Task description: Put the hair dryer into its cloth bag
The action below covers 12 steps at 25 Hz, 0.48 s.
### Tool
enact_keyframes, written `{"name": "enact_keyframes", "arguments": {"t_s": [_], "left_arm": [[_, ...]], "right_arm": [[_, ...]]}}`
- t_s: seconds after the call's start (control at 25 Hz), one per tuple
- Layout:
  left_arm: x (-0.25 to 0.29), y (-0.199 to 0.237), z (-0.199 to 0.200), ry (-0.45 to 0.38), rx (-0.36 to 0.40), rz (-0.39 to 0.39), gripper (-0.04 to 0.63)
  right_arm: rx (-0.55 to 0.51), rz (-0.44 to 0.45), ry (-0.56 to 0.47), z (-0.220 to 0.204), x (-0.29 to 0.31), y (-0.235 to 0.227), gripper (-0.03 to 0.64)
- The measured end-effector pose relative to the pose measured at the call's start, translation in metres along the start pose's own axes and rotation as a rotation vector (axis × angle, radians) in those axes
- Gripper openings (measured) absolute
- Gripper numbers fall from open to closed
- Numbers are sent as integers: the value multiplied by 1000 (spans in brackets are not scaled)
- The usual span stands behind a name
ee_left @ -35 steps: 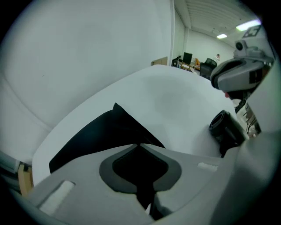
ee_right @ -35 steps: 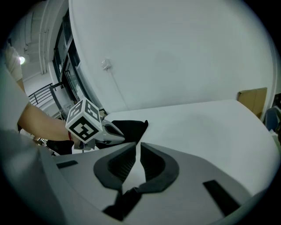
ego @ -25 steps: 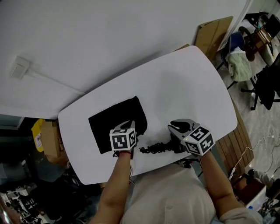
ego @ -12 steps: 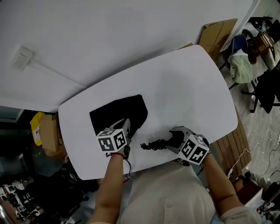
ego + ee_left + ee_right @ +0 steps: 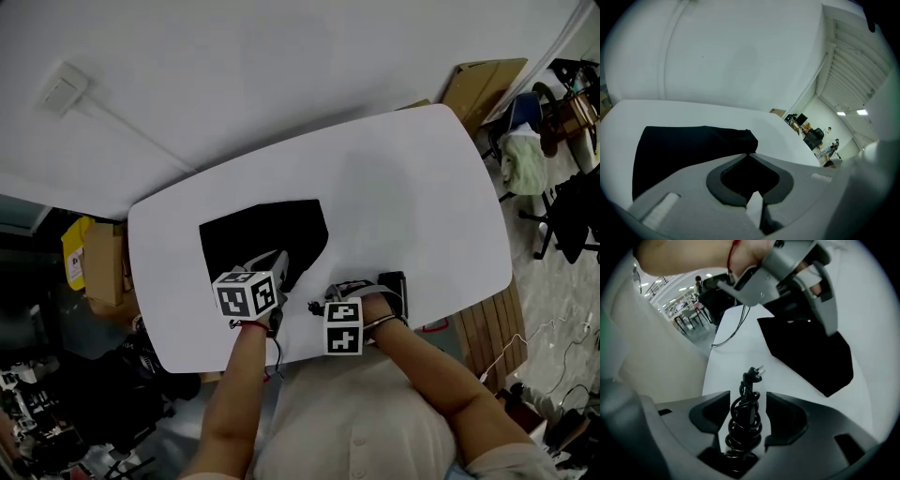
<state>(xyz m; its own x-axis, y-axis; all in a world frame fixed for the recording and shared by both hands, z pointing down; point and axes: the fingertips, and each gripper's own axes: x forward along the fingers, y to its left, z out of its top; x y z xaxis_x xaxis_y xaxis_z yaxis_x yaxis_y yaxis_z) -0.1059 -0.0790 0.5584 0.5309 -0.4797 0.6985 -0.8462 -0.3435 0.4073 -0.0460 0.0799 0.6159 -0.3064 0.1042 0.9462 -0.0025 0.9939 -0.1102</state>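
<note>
Cloth bag (image 5: 262,230): black, flat on tabletop (image 5: 403,178), left half, toward near edge. My left gripper (image 5: 750,154): jaws together, pinching bag's near right edge. Cord (image 5: 745,420): coiled, plug at far end, by near edge. It sits between jaws of my right gripper (image 5: 748,393). Those jaws apart, just been opening, pads clear of cord. Hair dryer (image 5: 395,284): black, at near edge, just right of right gripper.

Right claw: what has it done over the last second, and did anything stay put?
The right claw swung left to the coiled cord, its jaws just opening; the cord stands between them, ungripped. The left claw stays shut on the cloth bag.
</note>
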Motion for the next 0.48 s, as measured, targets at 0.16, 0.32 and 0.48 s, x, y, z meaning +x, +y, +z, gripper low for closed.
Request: {"name": "enact_keyframes", "arguments": {"t_s": [0.16, 0.32, 0.48], "left_arm": [[-2, 6, -2, -4, -17, -12, 20], [-2, 8, -2, -2, -20, -21, 20], [-1, 9, -4, 10, -13, -31, 20]], "right_arm": [[-13, 50, 162, -11, 26, 4, 245], [-8, 66, 269, -26, 37, 5, 238], [-12, 67, 273, -26, 39, 5, 236]]}}
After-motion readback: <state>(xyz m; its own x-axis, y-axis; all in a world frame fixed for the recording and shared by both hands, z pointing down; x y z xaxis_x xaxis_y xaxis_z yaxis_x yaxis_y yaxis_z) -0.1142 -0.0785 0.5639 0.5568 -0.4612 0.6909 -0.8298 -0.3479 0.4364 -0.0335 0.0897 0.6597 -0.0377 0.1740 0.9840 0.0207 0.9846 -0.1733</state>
